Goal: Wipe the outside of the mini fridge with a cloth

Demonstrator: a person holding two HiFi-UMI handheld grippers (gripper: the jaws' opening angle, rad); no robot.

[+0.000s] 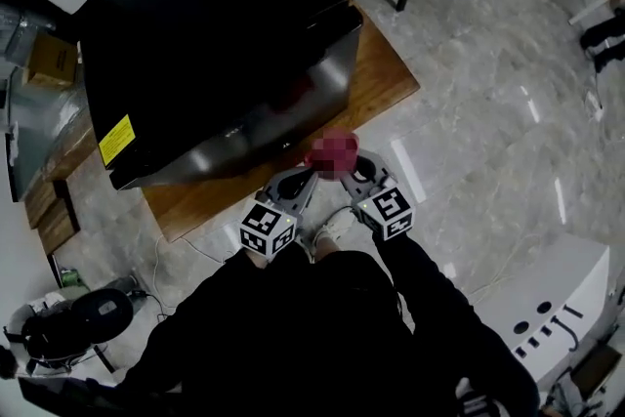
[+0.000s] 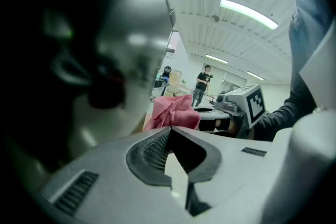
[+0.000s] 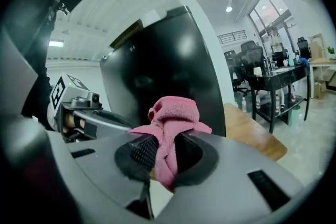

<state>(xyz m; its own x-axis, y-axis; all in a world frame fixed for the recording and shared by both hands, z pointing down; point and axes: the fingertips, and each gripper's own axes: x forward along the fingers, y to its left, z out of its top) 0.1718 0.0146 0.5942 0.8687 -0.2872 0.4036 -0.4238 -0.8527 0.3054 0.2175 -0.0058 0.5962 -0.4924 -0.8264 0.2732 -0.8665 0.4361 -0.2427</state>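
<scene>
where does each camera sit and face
Head view: on the head, steeply down at the mini fridge; sleeves, left tongs, right tongs show.
Left gripper view: on the left tongs, up along the mini fridge's side; jaws shut, empty.
Right gripper view: on the right tongs, toward the mini fridge; jaws clamp the cloth.
All share the cloth.

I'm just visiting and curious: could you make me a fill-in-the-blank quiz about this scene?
The right gripper clamps a cloth coloured ___.
The left gripper, jaws together, holds ___.
The mini fridge is ___ in colour.
It stands on a table made of ___.
Missing words: pink; nothing; black; wood.
</scene>
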